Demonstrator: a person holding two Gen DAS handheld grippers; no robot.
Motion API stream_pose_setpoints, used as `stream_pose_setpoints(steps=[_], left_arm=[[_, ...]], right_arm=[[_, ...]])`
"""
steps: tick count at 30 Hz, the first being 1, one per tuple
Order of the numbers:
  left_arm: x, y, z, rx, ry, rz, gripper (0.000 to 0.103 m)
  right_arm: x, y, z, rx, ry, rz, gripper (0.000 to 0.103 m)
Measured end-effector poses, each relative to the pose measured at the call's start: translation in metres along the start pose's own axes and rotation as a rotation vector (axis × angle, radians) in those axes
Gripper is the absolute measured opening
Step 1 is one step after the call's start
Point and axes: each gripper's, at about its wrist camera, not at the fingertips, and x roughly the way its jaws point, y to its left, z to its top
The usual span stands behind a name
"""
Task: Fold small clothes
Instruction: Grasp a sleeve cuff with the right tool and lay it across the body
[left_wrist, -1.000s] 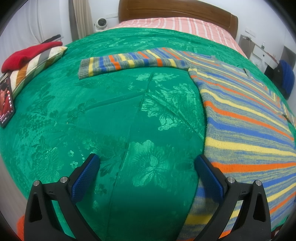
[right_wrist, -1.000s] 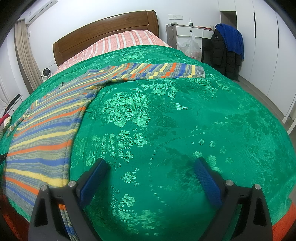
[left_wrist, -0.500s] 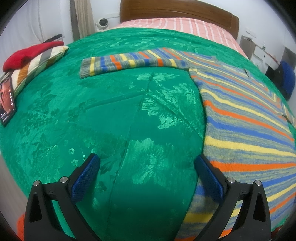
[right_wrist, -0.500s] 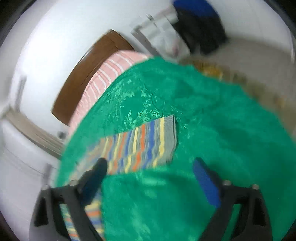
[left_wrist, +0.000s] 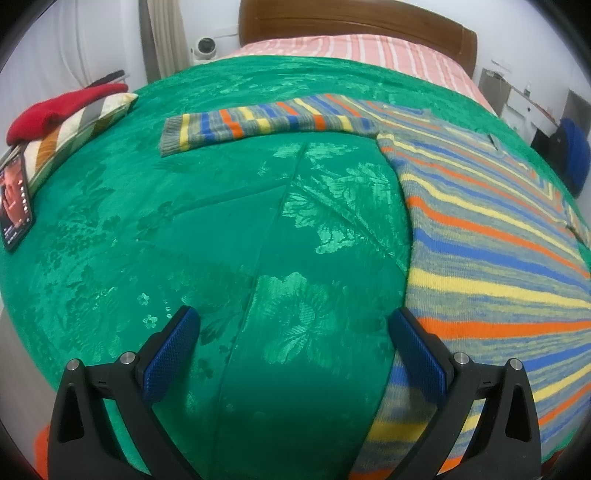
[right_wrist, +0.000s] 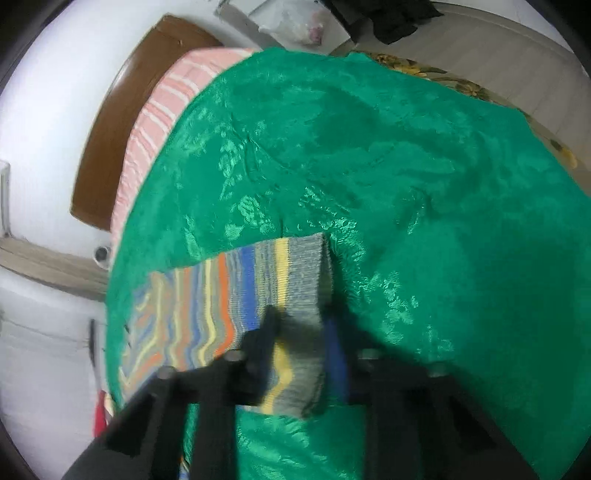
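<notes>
A striped knit sweater (left_wrist: 498, 236) in grey, blue, yellow and orange lies flat on the green bedspread (left_wrist: 184, 221), with one sleeve (left_wrist: 258, 125) stretched out to the left. My left gripper (left_wrist: 295, 325) hangs open over the bedspread, its right finger at the sweater's lower side edge and nothing between the pads. In the right wrist view, which is blurred, my right gripper (right_wrist: 301, 321) is closing its jaws on the grey cuff of the other sleeve (right_wrist: 303, 273), and the cuff is pinched between the fingers.
A red garment (left_wrist: 55, 110) rests on a striped pillow (left_wrist: 74, 136) at the bed's left edge, with a lit phone (left_wrist: 14, 203) beside it. The pink striped sheet (left_wrist: 351, 44) and wooden headboard (left_wrist: 351, 18) are at the far end. Dark clothes (left_wrist: 574, 155) hang at the right.
My right gripper swept across the bed to the far sleeve's cuff, rolled, and shut on it. The left gripper stayed where it was, open.
</notes>
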Motion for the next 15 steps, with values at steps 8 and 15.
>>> stream_pose_setpoints(steps=[8,15], left_arm=[[0.004,0.002,0.005,-0.001,0.006,-0.018,0.103],[0.003,0.002,0.004,0.011,0.003,-0.026,0.103]], right_arm=[[-0.041,0.156,-0.011,-0.311,-0.053,0.145,0.005],[0.011,0.321,-0.062,-0.531,0.065,0.311,0.005]])
